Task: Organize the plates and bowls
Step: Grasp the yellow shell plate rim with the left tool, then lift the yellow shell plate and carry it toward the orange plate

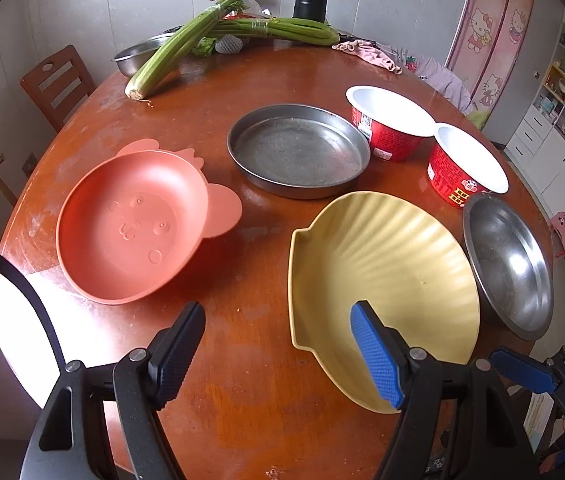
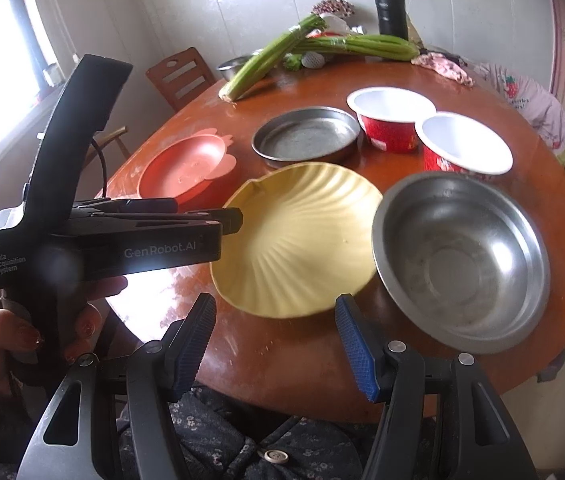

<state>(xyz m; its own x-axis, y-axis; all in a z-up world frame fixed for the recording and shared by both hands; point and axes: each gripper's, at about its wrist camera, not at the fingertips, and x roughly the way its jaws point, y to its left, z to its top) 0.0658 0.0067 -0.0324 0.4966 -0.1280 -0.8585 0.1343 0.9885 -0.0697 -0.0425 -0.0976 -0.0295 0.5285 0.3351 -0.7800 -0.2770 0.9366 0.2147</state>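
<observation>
Yellow shell plate (image 1: 382,276) sits at the table's (image 1: 242,380) near edge, between the pink bowl (image 1: 130,220) and the steel bowl (image 2: 462,260). It looks like stiff, light, slick plastic, so best pinch the rim or the corner tab. Left gripper (image 1: 278,354) and right gripper (image 2: 276,344) both gape empty, jaws spread above the tabletop.

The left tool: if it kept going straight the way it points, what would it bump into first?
Most likely the bare wooden table, between the pink plate and the yellow shell plate. The left tool stands open and empty; its blue finger overlaps the yellow plate's edge, though depth is unclear.
</observation>
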